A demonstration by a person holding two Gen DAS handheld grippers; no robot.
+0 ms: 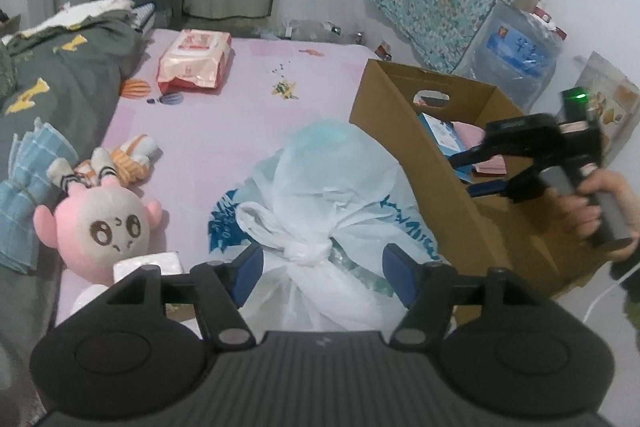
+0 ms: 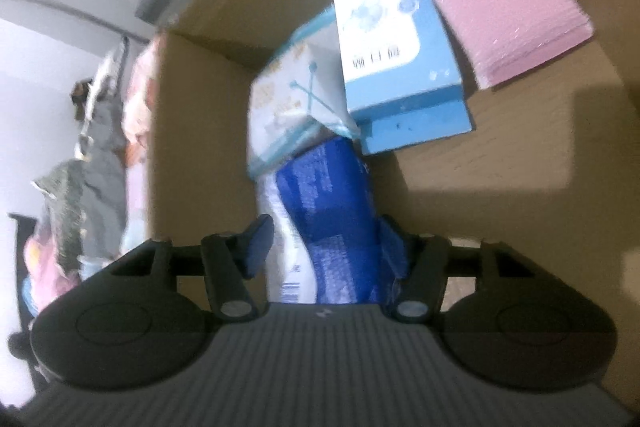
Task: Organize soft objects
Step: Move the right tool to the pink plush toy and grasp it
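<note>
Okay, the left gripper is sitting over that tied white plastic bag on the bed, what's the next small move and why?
Probably close the left gripper on the white bag's knot. Its jaws stand open on either side of the knot without pressing it, and the cardboard box sits right beside the bag, so a grip there should allow a lift into it.

We can't read the blurred blue pack point(image 2: 328, 211) label; white bag point(image 1: 324, 211) contents hidden; right hand point(image 1: 600, 211) cut off at the edge.
</note>
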